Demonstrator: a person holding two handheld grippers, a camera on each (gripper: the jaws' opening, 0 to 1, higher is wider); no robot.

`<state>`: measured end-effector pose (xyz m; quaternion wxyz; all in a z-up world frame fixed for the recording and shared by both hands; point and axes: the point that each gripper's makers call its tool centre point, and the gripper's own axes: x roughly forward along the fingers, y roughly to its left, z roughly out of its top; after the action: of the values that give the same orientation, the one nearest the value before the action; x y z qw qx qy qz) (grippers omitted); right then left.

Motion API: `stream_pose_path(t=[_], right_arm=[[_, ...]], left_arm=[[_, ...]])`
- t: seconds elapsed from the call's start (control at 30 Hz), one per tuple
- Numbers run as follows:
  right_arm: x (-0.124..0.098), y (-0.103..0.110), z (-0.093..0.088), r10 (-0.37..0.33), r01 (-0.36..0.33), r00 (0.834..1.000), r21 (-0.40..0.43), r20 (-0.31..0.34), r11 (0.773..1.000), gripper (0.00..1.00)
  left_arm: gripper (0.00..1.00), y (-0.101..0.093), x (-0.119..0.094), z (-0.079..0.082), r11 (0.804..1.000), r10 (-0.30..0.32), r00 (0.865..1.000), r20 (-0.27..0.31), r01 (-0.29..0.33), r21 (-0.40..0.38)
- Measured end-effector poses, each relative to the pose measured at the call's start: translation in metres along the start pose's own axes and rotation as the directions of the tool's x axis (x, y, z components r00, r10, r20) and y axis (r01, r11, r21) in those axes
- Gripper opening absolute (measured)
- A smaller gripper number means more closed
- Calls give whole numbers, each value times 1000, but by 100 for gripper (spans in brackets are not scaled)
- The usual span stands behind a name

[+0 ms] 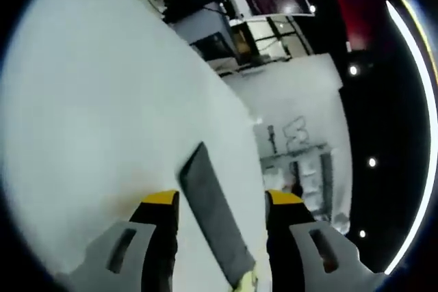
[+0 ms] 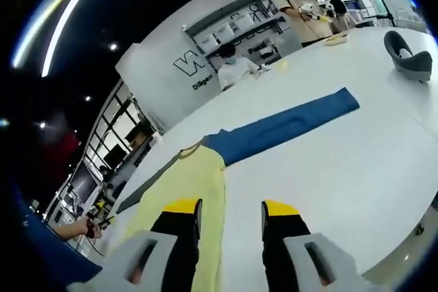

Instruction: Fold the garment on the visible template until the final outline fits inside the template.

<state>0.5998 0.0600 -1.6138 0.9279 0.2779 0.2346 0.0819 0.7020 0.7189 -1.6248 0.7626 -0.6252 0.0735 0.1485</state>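
Both grippers, left and right, gape empty; the garment at lower left sprawls, so we risk bunching its blue sleeve.

In the right gripper view, the pale yellow body of the garment ran down at 6 o'clock behind the black, yellow-tipped right gripper, its lower hem hidden. A dark grey strip at 8 o'clock was too thin to identify. In the left gripper view, the dark grey sleeve-like band was blurred, its lower end cut off at 6 o'clock.
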Motion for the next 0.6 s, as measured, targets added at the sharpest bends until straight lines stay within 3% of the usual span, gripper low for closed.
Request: stream_pose_path(t=[0.17,0.33,0.6], right_arm=[[0,5,-4,2,-2,1000,3,-4,1000,29],[-1,7,-5,-8,7,1000,15,7,1000,29],[-4,6,-9,-21,21,1000,28,19,999,29]], left_arm=[[45,-3,2,-4,1000,12,1000,-17,-13,-21],[43,-2,7,2,999,34,999,-15,-34,-15],[37,-1,17,2,999,37,997,-68,-37,-4]])
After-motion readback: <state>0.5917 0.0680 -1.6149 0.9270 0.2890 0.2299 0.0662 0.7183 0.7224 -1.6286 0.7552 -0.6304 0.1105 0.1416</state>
